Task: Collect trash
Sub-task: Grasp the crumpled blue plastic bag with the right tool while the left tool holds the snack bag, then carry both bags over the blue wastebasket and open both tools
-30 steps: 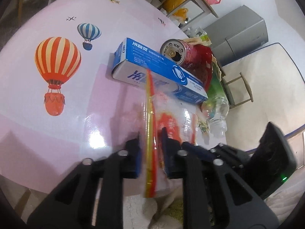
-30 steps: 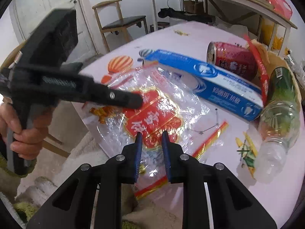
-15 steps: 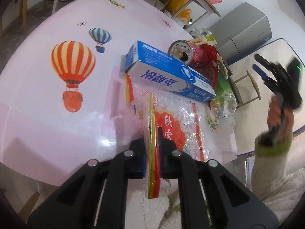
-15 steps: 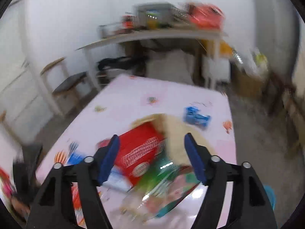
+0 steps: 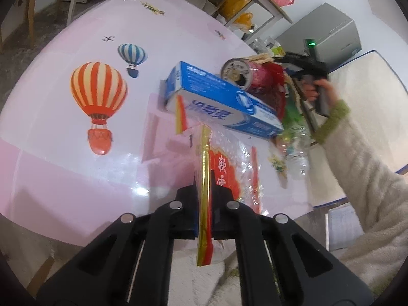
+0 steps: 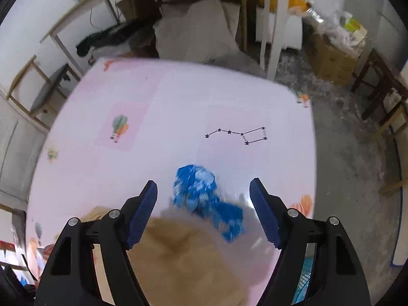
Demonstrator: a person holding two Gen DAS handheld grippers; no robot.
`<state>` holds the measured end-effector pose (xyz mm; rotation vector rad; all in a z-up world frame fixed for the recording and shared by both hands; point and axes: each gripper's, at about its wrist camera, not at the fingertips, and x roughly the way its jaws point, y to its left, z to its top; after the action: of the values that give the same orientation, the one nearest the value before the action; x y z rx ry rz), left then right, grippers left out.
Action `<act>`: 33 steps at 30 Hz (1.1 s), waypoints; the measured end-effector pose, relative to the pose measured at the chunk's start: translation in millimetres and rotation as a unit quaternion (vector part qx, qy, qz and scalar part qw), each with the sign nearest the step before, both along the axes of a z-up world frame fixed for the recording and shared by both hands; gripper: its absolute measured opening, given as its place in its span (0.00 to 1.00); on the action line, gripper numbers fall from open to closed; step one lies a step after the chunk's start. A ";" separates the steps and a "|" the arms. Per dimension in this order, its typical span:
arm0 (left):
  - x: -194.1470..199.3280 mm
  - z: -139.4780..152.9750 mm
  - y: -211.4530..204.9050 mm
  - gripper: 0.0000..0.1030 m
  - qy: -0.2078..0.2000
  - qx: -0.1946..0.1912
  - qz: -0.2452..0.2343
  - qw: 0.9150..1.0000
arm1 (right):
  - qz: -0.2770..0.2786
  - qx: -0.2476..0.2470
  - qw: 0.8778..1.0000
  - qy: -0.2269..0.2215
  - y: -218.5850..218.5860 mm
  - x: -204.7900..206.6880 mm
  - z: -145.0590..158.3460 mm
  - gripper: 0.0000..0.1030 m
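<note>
Pinching the gold-and-red sealed edge of a clear plastic wrapper [image 5: 224, 168], the left gripper [image 5: 204, 204] has its jaws pressed together on that strip, which stands on edge between the pads while the rest of the wrapper lies on the pink table [image 5: 63, 153]. Just beyond the wrapper rests a blue carton [image 5: 219, 102], with a red can [image 5: 244, 76] on its side touching the carton's far edge and a clear plastic bottle [image 5: 293, 150] at the carton's right end. Printed hot-air balloons [image 5: 99, 102] decorate the tabletop to the left. At the right of the left wrist view, a hand [image 5: 318, 91] in a cream sleeve with a green cuff holds the handle of the right-hand tool. In the right wrist view, the right gripper [image 6: 204, 206] points down at the table with its jaws wide apart and nothing clamped; a crumpled blue wrapper [image 6: 201, 193] lies on the table between them, beside a blurred brown shape [image 6: 183, 255] whose nature cannot be told.
</note>
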<state>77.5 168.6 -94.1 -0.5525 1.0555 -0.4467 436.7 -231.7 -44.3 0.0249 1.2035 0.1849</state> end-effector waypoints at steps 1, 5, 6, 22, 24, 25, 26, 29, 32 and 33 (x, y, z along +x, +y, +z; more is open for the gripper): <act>-1.5 3.5 2.0 0.03 0.001 -0.022 -0.002 1.000 | 0.006 -0.011 1.000 0.014 1.6 4.6 -10.5 0.63; -7.2 17.8 8.8 0.02 -0.009 -0.070 0.002 0.998 | 0.011 -0.016 0.999 0.033 -0.7 6.2 -30.7 0.41; -8.8 22.8 10.5 0.02 -0.014 -0.080 0.005 0.997 | 0.008 -0.003 0.999 0.031 -4.5 4.2 -29.5 0.33; 25.1 121.3 -135.0 0.02 -0.119 -0.041 -0.156 0.980 | -0.130 0.146 0.970 -0.142 -168.1 -200.9 72.1 0.24; 36.3 129.3 -177.3 0.02 -0.124 -0.022 -0.194 0.973 | -0.164 0.151 0.963 -0.153 -195.8 -240.0 73.4 0.24; 40.3 132.2 -196.0 0.02 -0.125 -0.013 -0.209 0.970 | -0.193 0.158 0.956 -0.154 -216.8 -268.4 70.6 0.24; 46.0 134.5 -219.9 0.02 -0.127 0.002 -0.229 0.965 | -0.220 0.163 0.950 -0.152 -234.3 -292.0 65.1 0.24; 59.8 135.2 -297.2 0.02 -0.125 0.050 -0.292 0.947 | -0.292 0.168 0.932 -0.134 -276.6 -350.1 36.7 0.24; 70.4 128.0 -381.8 0.02 -0.113 0.090 -0.351 0.925 | -0.360 0.194 0.907 -0.102 -315.5 -398.7 -5.6 0.24; 75.6 121.4 -413.3 0.02 -0.100 0.102 -0.371 0.918 | -0.390 0.210 0.892 -0.089 -329.7 -416.7 -24.7 0.24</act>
<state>153.0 -244.7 27.3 0.1079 1.0729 -1.0223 20.0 -561.5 -69.0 0.8437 0.8714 -0.2627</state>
